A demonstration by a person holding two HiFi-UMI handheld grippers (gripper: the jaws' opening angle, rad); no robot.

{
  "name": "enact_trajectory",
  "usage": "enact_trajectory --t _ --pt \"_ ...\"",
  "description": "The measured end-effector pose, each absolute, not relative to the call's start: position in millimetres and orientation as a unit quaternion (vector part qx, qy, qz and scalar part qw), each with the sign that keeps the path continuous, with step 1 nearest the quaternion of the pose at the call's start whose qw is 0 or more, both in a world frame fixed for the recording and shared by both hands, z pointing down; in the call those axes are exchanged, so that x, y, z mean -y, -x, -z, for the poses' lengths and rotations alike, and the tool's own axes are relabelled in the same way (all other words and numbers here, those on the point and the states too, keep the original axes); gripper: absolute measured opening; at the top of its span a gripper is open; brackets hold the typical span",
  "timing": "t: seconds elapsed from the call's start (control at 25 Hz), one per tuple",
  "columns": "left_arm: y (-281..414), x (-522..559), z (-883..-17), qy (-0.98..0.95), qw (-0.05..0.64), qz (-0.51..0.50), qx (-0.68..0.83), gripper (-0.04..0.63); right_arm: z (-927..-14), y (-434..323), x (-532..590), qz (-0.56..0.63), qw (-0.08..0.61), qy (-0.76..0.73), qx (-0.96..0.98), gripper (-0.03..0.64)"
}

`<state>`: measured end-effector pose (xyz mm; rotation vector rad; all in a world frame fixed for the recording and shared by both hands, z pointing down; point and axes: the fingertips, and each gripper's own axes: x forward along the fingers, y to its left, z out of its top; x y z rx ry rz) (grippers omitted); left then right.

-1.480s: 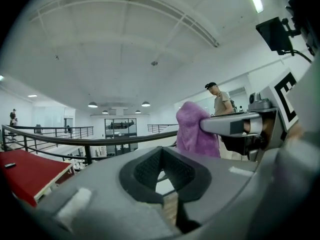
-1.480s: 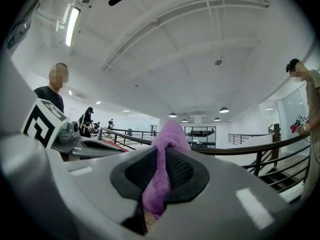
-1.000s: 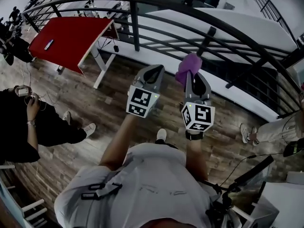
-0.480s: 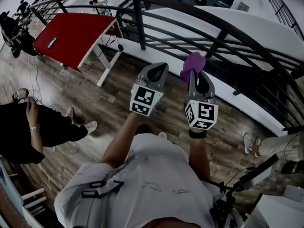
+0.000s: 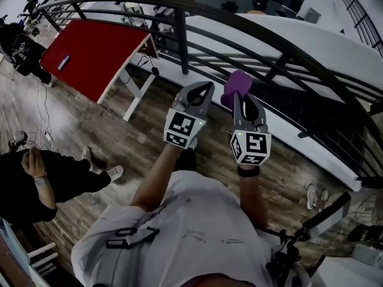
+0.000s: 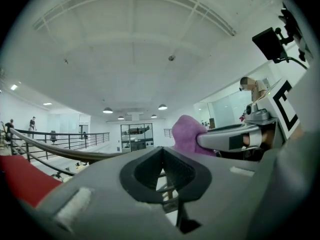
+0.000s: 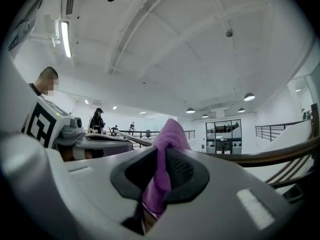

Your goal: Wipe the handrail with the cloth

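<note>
Right tool (image 5: 238, 95) is up in front of me, jaws pinched tight on the purple cloth (image 5: 234, 84). A good tuft pokes out past the tips, and I reckon that's the point: fabric should meet the metal first, not the tool's plastic. From the right tool's own camera the cloth (image 7: 169, 134) runs straight down the middle of the jaws, bunched and folded, so it looks unlikely to slip under a rub.

The handrail (image 5: 257, 26) curves across the far side, dark and rounded, sweeping from far left round to the right. The cloth isn't on it yet; it hangs on the near side of the bars, apart from the top rail.

Left tool (image 5: 202, 88) sits just beside, on the left, tips together and holding nothing. That makes sense, as wiping looks like a one-tool job and this one is simply parked clear.

Next, as I judge it, I push the cloth out and up onto that top rail.
</note>
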<state>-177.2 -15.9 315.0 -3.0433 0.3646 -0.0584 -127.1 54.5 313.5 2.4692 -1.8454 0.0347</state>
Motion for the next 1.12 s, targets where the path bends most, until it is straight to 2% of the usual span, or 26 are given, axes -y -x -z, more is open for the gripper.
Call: enact_trajectory --t 0.4,0.88,1.12 --pt "117.5 172.6 -269.6 0.991 0.047 -0.032 -0.118 0.000 -275.1 63.2 98.8 0.008 0.028 -0.807 0.590 0.043" --pt "96.2 290.5 -307.2 0.988 0.011 -0.002 -0.157 0.000 -310.5 27.2 211.2 -0.051 0.030 -0.788 0.613 0.045" --pt "81.8 333.0 -325.0 0.981 0.013 0.023 -0.194 0.000 -329.1 -3.0 271.9 -0.100 -0.015 -0.750 0.653 0.048"
